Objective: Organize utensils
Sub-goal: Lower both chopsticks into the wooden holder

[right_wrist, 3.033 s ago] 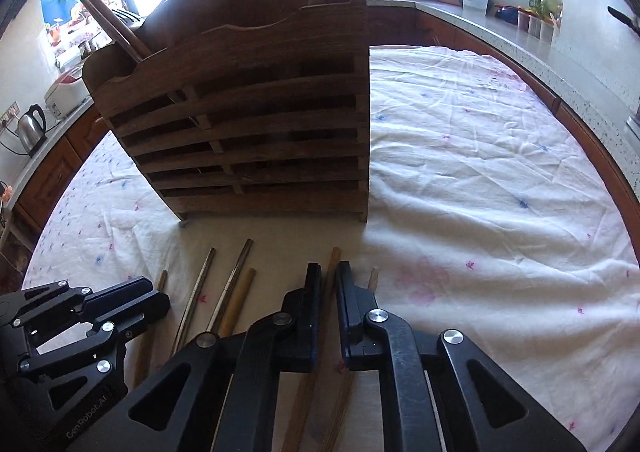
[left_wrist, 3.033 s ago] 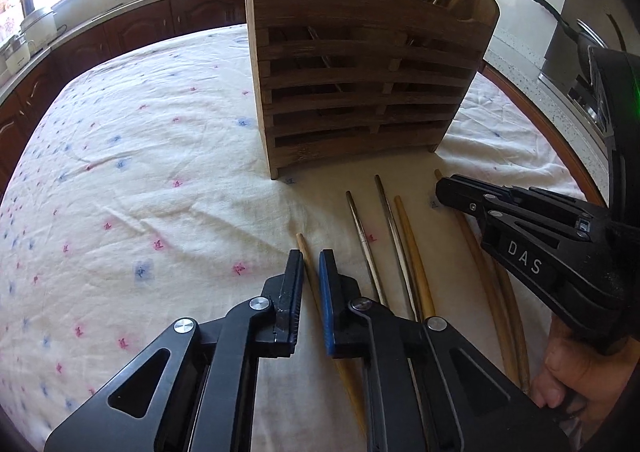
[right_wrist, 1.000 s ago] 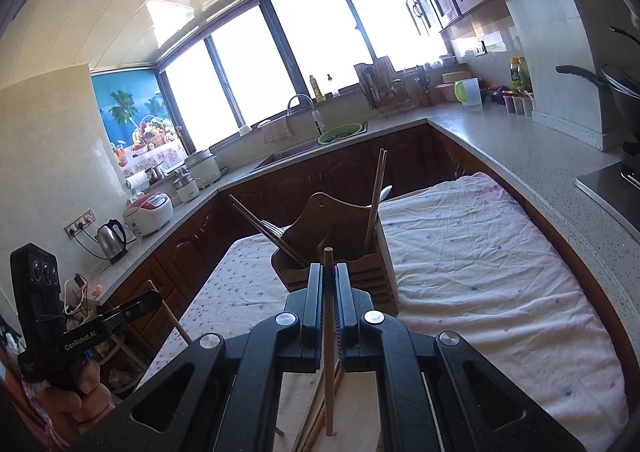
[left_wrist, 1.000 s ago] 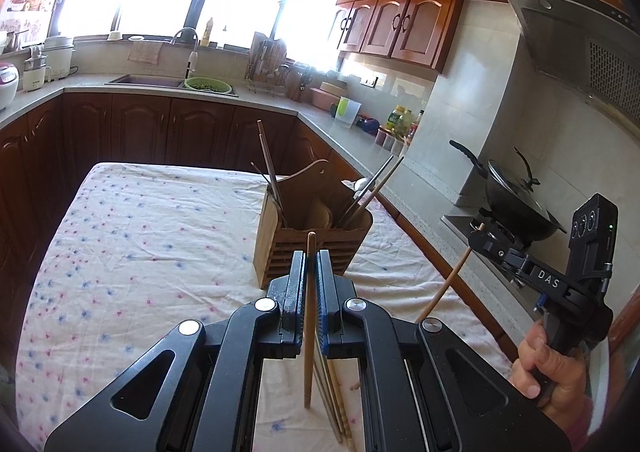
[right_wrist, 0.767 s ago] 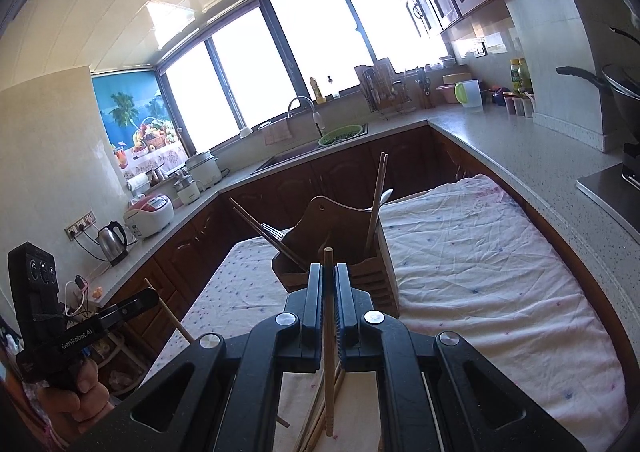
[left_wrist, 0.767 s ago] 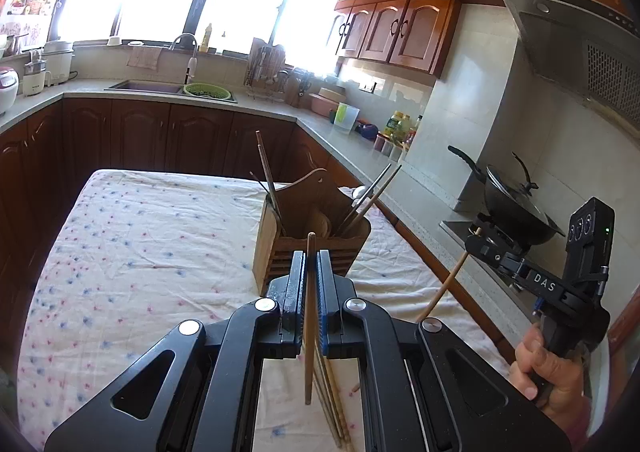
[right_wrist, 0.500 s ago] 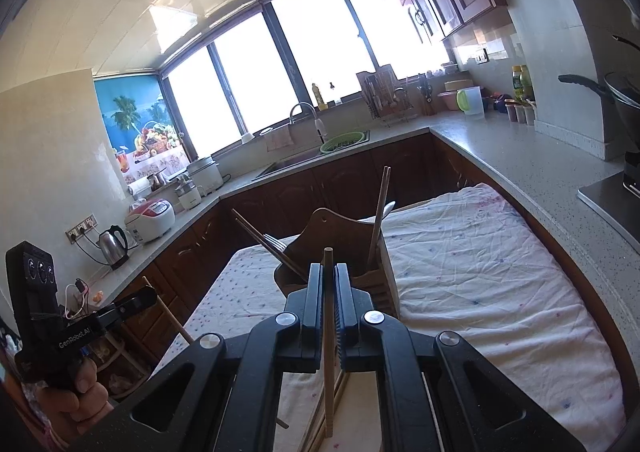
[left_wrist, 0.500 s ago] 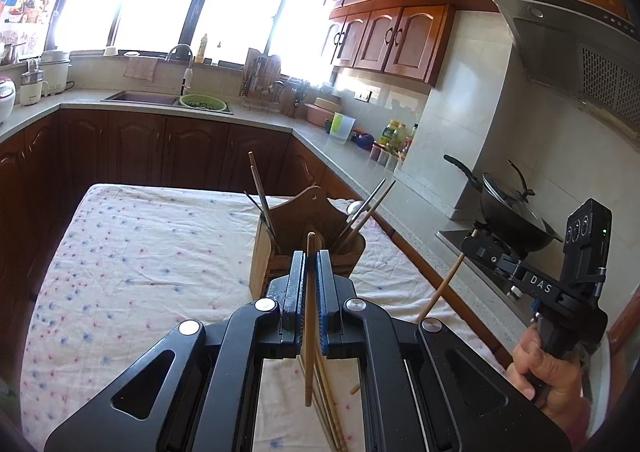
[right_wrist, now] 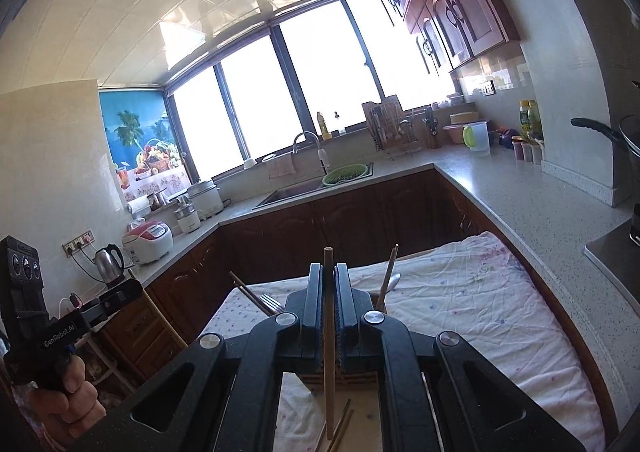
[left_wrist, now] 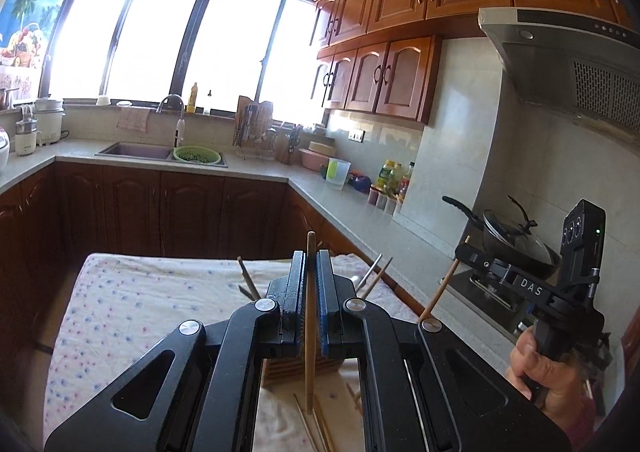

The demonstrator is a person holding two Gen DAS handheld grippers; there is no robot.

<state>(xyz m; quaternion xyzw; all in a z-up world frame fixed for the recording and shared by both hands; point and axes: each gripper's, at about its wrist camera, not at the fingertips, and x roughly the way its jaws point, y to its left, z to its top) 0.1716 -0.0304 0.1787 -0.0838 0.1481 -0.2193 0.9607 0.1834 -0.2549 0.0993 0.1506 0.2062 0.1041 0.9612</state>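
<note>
My left gripper (left_wrist: 309,264) is shut on a wooden chopstick (left_wrist: 309,332), held upright high above the table. My right gripper (right_wrist: 328,276) is shut on another wooden chopstick (right_wrist: 328,348), also upright. The wooden utensil holder (left_wrist: 296,368) stands on the table below, mostly hidden behind the jaws; it also shows in the right wrist view (right_wrist: 356,376). Chopsticks and a fork (right_wrist: 269,302) stick out of it. Several loose chopsticks (left_wrist: 316,428) lie on the cloth in front of it. The right gripper also shows in the left wrist view (left_wrist: 466,248), with its chopstick (left_wrist: 442,284).
The table carries a white flowered cloth (left_wrist: 132,312). A counter (right_wrist: 532,196) runs along the right with bottles and a jug. A wok (left_wrist: 516,244) sits on the stove at right. The sink (left_wrist: 136,150) is at the back under the windows.
Both grippers picked a chopstick off the cloth and rose high with it. Over the last second both tilted further up, so the holder sank behind the jaws.
</note>
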